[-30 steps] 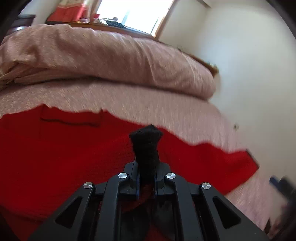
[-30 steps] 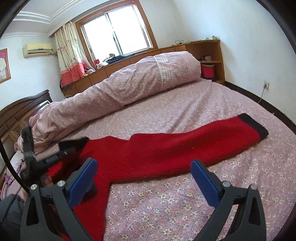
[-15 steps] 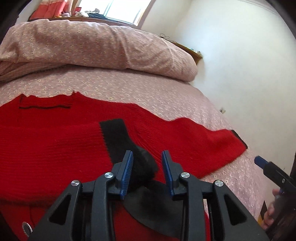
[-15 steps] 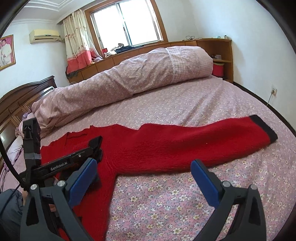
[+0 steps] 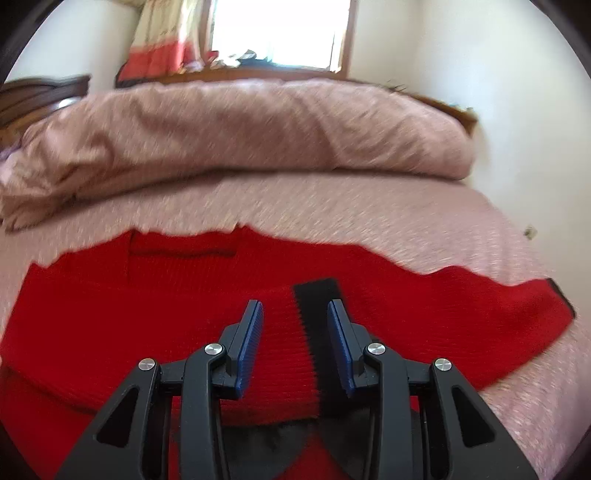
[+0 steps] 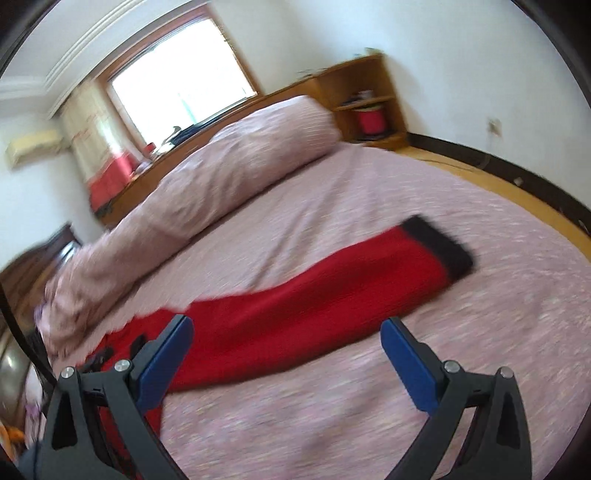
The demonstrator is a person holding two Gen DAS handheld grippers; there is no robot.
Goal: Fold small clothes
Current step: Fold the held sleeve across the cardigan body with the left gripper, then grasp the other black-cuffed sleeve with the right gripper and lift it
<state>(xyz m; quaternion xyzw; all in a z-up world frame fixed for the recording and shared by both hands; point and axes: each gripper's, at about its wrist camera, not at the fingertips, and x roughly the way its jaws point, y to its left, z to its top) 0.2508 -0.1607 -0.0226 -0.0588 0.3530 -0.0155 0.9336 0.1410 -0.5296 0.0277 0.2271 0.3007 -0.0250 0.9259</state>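
My left gripper (image 5: 295,332) is matte black plastic with triangular cut-outs in its arms, four round silver screws across the linkage, and ribbed blue pads (image 5: 251,343) lining both fingers; my right gripper (image 6: 286,354) matches it, with smooth-looking blue pads (image 6: 408,365) and silver screws

red sweater (image 5: 184,295); black cuffs (image 6: 439,243)

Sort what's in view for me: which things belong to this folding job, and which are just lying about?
Part of the job:
- red sweater, spread on the bed
- folded-in sleeve's black cuff, lying released between the left gripper's opening jaws
- outstretched sleeve
- right gripper, open, empty

Lying about:
- rolled pink duvet
- red bin on the corner shelf
- curtain
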